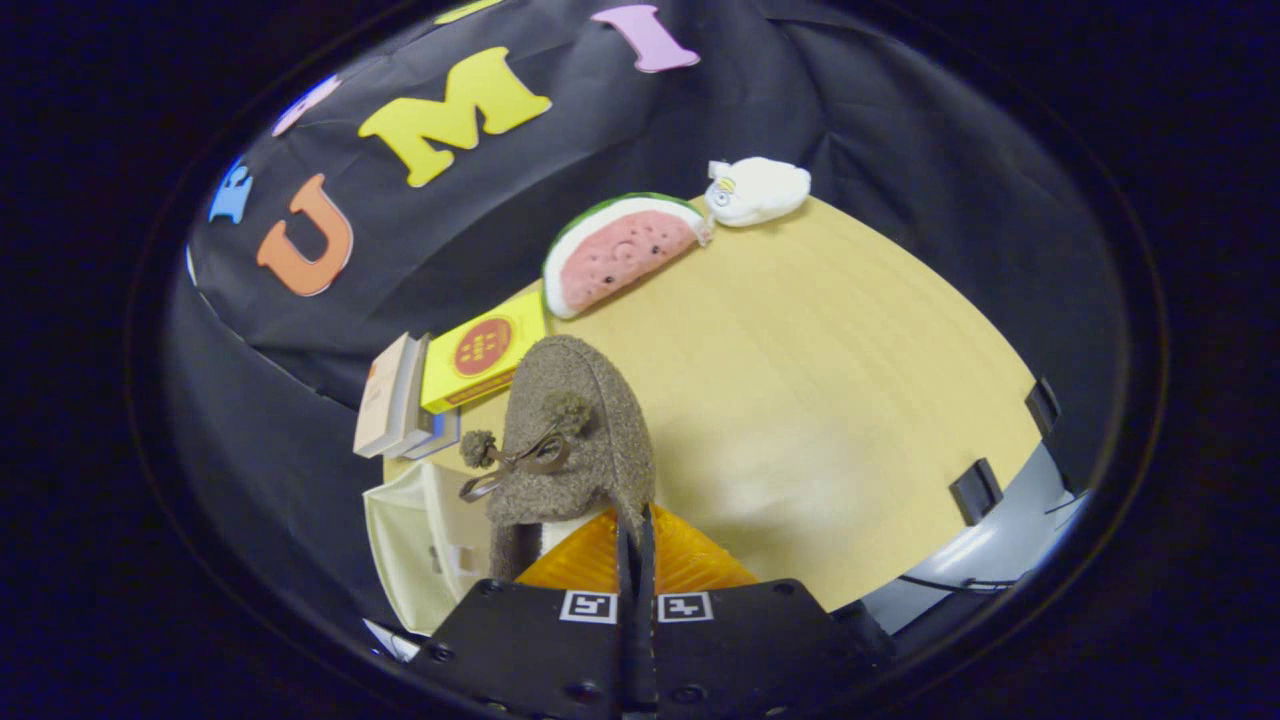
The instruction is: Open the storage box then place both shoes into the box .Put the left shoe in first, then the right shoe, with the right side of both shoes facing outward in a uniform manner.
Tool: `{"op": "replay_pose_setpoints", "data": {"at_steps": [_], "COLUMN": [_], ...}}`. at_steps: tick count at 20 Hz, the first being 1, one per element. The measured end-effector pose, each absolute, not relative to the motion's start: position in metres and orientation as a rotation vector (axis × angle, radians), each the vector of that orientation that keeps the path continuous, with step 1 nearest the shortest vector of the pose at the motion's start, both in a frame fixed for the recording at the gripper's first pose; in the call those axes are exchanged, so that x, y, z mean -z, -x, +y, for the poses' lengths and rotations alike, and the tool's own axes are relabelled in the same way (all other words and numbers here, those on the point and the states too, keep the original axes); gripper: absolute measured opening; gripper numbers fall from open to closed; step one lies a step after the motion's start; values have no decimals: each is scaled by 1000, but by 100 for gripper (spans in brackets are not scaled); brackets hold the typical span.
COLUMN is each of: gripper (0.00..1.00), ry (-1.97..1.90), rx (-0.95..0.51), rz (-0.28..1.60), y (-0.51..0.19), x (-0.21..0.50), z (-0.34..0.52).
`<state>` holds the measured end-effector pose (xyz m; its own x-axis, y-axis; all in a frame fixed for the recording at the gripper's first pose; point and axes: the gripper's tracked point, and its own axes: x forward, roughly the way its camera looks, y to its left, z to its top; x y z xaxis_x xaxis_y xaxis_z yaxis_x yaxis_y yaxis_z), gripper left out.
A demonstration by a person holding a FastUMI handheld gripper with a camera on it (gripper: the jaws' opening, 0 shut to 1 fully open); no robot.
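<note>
One fuzzy brown slipper (575,440) is pinched by its edge in the gripper (634,545), lifted over the table (800,370) beside the cream storage box (410,545), not boxed yet.

Gripper (636,530) holding a brown felt shoe (575,430) above the tabletop (820,380).

The fingers are pressed together, pinching the shoe's collar edge; its pom-pom bow faces up and its toe points to 12 o'clock. A cream storage box (410,550) sits at 9 o'clock of the fingers. Beyond the shoe: books (392,395) at 10, a yellow box (482,350) at 11, a watermelon plush (620,250) at 12, a white plush (757,190) at 1.
</note>
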<state>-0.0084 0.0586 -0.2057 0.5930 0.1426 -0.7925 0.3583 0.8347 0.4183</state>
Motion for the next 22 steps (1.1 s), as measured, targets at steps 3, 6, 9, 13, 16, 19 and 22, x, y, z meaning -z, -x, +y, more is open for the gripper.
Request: {"op": "replay_pose_setpoints", "data": {"at_steps": [3, 6, 9, 13, 16, 19, 22], "gripper": [0, 0, 0, 0, 0, 0, 16], "ry": [-540, -480, -418, -319, -270, -239, -251], "rx": [94, 68, 66, 104, 126, 141, 94], "rz": [894, 883, 894, 917, 933, 927, 934], "y": [-1, -6, -5, 1, 7, 7, 7], "x": [173, 162, 171, 197, 212, 219, 222], "z": [126, 188, 234, 264, 269, 269, 283]}}
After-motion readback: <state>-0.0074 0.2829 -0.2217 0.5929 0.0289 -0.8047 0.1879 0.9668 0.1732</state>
